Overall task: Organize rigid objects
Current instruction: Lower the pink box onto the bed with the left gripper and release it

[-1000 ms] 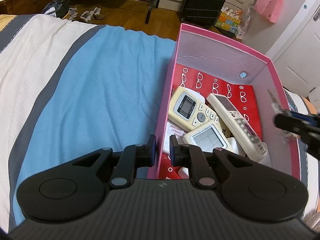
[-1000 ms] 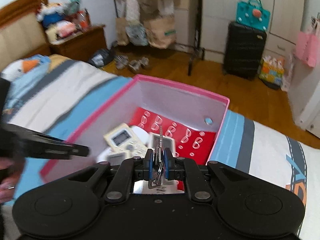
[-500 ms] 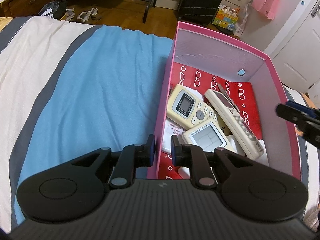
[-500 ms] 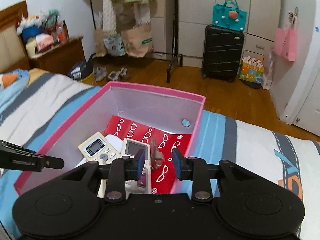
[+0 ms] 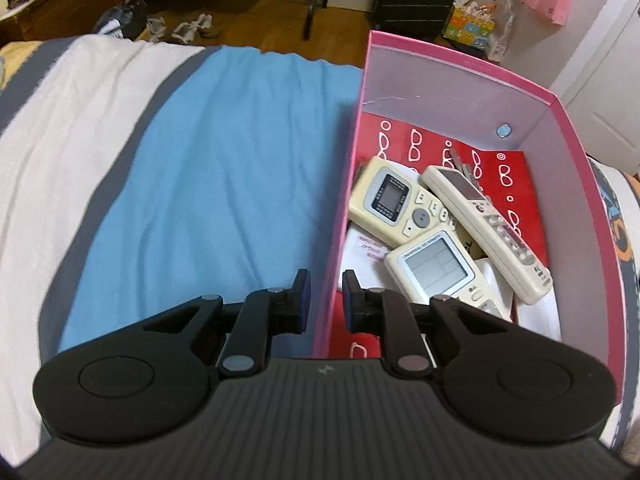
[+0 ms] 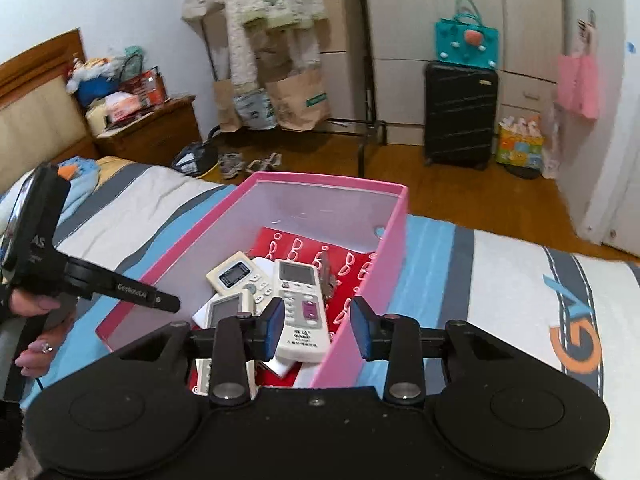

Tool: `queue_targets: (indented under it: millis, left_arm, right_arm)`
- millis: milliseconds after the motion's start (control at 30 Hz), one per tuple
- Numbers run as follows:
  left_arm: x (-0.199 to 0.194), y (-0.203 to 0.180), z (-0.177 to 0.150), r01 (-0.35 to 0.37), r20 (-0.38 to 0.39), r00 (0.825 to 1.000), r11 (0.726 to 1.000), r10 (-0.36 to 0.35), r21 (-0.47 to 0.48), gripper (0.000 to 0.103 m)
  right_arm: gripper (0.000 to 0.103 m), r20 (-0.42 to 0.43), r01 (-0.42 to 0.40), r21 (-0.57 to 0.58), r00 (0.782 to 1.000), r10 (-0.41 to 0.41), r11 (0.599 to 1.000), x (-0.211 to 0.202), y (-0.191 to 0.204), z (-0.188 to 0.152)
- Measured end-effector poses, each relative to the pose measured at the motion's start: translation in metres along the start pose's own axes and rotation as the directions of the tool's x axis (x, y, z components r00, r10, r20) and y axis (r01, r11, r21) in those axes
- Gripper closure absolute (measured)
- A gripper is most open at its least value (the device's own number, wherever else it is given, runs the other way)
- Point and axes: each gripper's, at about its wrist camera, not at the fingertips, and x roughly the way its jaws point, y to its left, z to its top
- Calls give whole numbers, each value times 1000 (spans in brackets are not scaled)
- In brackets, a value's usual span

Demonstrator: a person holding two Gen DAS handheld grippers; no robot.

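Observation:
A pink box (image 5: 576, 184) with a red glasses-print floor stands on the bed. Three remotes lie in it: a yellowish one (image 5: 394, 204), a long white one (image 5: 484, 224) and a cream one with a big screen (image 5: 436, 264). A bunch of keys (image 6: 326, 276) rests on the red floor beside the long white remote (image 6: 300, 300). My left gripper (image 5: 325, 300) is shut on the box's left wall near its front corner. My right gripper (image 6: 316, 324) hovers above the box's near right wall. Its jaws are opening and nothing is between them.
The bed has a blue, white and grey striped cover (image 5: 208, 168). A person's hand (image 6: 28, 304) holds the left gripper at the left of the right wrist view. Beyond the bed are wooden floor, a black suitcase (image 6: 460, 116), shoes and a nightstand (image 6: 152, 132).
My right gripper let go of the keys, which dropped into the box, and its jaws spread. It drew back from the box and left the left wrist view. The left gripper stayed put.

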Motion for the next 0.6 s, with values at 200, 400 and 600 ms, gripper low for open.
queue_targets:
  millis: [200,400,600]
  left_arm:
    - [-56,-9,-1,21,80,997,1000,-21,4,70]
    - [-115,-36,-27,6,164,986,996,-21,89,56]
    - [-156,-69,-54,24,209,976,988,-56,153,44]
  right_arm:
    - [62,90,67,7,994,-67,998,-43,-4,-15]
    - [51,145,139,96,978,-152,986,-95,-23,-21]
    - [49,178,144,114,970,-163,983,-139,-29,-26]
